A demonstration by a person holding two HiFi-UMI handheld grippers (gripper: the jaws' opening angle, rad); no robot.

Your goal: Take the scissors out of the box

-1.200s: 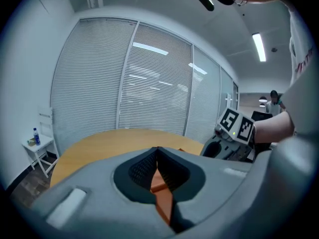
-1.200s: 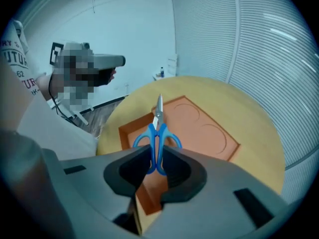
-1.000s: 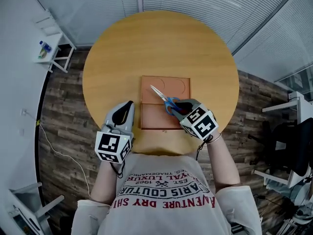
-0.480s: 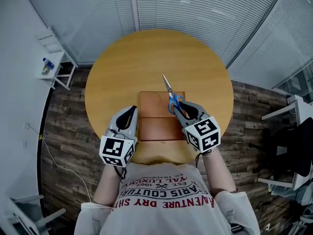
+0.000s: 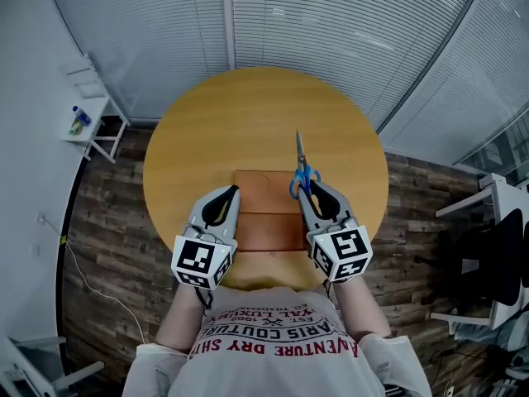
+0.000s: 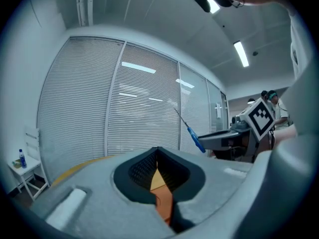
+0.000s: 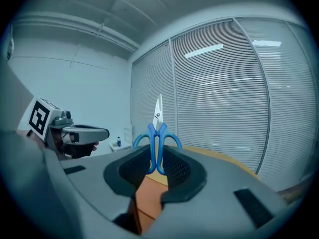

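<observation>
My right gripper [image 5: 310, 190] is shut on the blue handles of the scissors [image 5: 301, 165] and holds them in the air over the right edge of the brown box [image 5: 263, 222]. The steel blades point away from me, toward the far side of the round wooden table [image 5: 248, 122]. In the right gripper view the scissors [image 7: 158, 131] stand upright between the pads. My left gripper [image 5: 221, 198] hovers over the box's left edge, jaws shut and empty. The left gripper view shows the scissors [image 6: 193, 136] off to the right.
A white side table [image 5: 87, 106] with a small bottle stands at the far left. Slatted blinds and glass walls curve behind the table. A dark chair [image 5: 488, 259] is at the right. A cable [image 5: 83, 255] lies on the wooden floor at the left.
The right gripper has lifted the scissors up from the box, and the blades have swung from pointing left to pointing straight away. The left gripper has risen a little.
</observation>
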